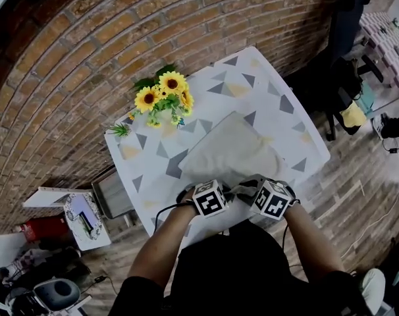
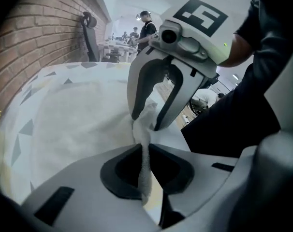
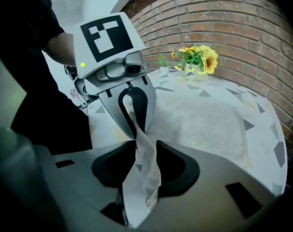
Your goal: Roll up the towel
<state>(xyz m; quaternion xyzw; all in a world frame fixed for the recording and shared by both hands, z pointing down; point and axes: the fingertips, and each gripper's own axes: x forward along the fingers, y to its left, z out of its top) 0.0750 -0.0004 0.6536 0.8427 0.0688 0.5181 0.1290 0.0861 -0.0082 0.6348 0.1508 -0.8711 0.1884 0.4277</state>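
Note:
A cream towel point(image 1: 229, 151) lies flat on the white table point(image 1: 278, 104) with grey and yellow triangles. Both grippers are at its near edge, close together and facing each other. My left gripper point(image 1: 212, 193) is shut on a thin strip of the towel's edge point(image 2: 144, 163); the right gripper view shows its tips point(image 3: 137, 129) pinched on cloth. My right gripper point(image 3: 144, 163) has its jaws apart, and a loose fold of white cloth point(image 3: 141, 178) with a grey triangle on it hangs between them. It looks like the table cover. Seen from the left gripper view, the right gripper point(image 2: 145, 122) straddles bunched cloth.
A bunch of sunflowers point(image 1: 165, 97) stands at the table's far left corner by the brick wall point(image 1: 68, 78). A dark chair point(image 1: 347, 18) is at the right. Boxes and a tray point(image 1: 84, 219) sit on the floor at the left. People point(image 2: 146, 25) stand far off.

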